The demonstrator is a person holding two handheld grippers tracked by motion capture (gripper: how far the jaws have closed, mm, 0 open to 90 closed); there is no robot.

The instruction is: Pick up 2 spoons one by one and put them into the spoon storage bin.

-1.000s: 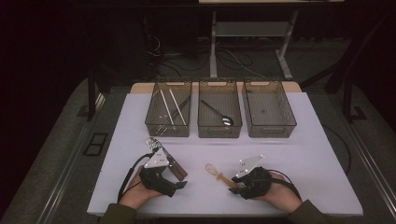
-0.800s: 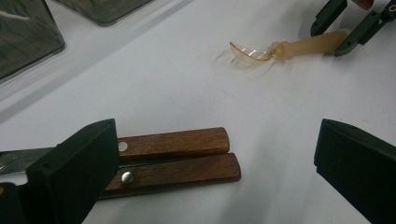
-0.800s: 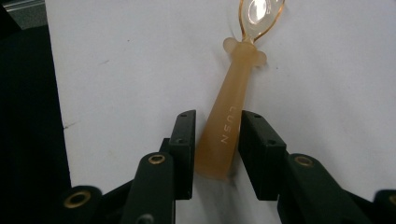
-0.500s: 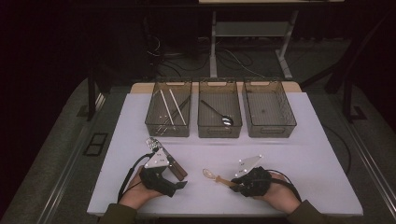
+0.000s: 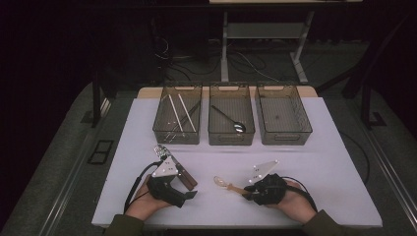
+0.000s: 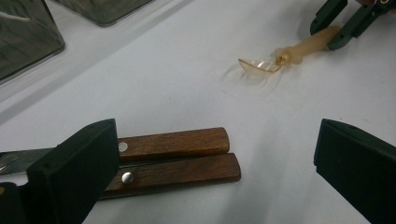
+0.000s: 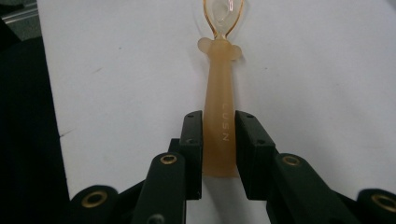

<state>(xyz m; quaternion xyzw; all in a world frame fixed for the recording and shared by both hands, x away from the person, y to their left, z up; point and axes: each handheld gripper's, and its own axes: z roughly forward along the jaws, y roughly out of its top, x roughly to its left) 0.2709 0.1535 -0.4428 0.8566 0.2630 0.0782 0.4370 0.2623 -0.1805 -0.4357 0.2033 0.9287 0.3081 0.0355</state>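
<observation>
- A white worktop (image 5: pixel 314 162) carries everything.
- Three see-through bins stand in a row along its far edge, just beside one another.
- The left bin (image 5: pixel 178 114) holds pale chopsticks (image 5: pixel 173 113) lying slantwise with darker sticks beside them.
- The middle bin (image 5: pixel 231 115) holds a dark metal spoon (image 5: pixel 230 120), bowl toward the near wall.
- The right bin (image 5: pixel 282 115) stands at the end of the row.
- Two wooden-handled utensils (image 6: pixel 180 158) lie side by side, touching, on the near left of the worktop.
</observation>
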